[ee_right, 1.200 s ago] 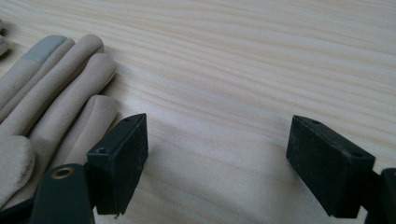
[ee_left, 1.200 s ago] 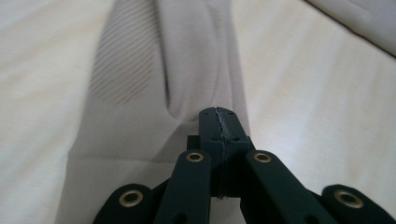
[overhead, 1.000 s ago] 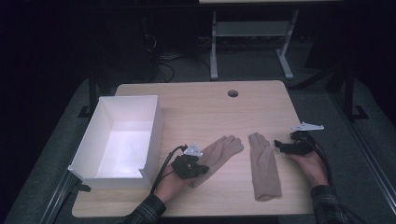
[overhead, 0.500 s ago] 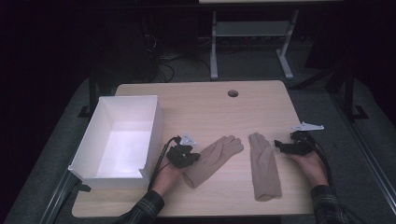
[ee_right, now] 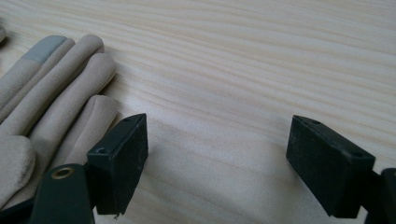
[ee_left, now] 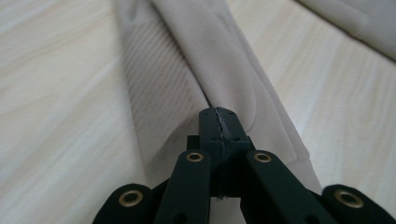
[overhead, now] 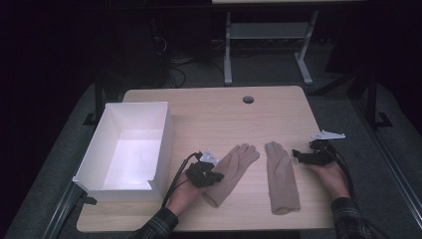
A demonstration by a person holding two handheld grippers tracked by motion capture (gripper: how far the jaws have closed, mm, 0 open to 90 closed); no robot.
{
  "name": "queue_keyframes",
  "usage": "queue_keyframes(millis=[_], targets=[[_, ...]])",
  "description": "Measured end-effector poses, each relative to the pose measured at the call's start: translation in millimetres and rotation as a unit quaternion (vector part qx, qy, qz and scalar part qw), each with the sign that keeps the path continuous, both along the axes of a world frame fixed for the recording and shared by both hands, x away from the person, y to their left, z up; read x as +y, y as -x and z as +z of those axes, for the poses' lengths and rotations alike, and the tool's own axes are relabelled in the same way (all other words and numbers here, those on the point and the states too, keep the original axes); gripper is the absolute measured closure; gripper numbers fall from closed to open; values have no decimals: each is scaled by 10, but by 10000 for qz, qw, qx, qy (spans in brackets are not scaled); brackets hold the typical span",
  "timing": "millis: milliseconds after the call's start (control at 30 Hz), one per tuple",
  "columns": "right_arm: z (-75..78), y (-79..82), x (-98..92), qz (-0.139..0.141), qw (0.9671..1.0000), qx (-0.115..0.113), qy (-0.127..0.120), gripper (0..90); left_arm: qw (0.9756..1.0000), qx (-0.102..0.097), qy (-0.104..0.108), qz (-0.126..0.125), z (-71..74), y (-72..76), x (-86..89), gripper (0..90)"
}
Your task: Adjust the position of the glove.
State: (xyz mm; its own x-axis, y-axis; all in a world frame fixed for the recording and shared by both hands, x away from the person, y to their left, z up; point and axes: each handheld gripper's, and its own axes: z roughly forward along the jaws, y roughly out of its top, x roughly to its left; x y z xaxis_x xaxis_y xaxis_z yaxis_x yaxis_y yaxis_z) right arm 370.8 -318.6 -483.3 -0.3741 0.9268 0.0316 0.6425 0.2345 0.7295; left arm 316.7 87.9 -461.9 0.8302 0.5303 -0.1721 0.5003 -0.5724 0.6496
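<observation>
We see a pale wooden table (overhead: pixel 209 107) with a round cable hole (overhead: pixel 248 99), a white open box (overhead: pixel 127 149) at its left, two beige gloves (overhead: pixel 231 172) (overhead: pixel 281 177) lying side by side near the front edge.

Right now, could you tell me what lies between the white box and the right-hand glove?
In the high view, the left-hand glove lies between the white box and the right-hand glove, with the left gripper shut on its cuff; otherwise bare table.

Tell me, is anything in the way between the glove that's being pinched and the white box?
Nothing visible blocks it. The left gripper is shut on the left glove, and bare table lies between it and the white box. Only the box's near wall must be cleared.
</observation>
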Motion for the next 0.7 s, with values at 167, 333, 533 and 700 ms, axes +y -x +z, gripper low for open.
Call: queue_keyframes(millis=[167,333,533,700], targets=[[0,0,0,0,10000,0,-1,204,9996,111,96,-259,-10,61,-146,895],[0,0,0,1,10000,-1,0,204,9985,98,170,-504,-17,125,-305,894],[0,0,0,0,10000,-1,-1,204,9992,-67,272,-278,99,13,-204,846],[0,0,0,0,10000,-1,-1,204,9995,-218,205,-130,145,-160,-144,725]])
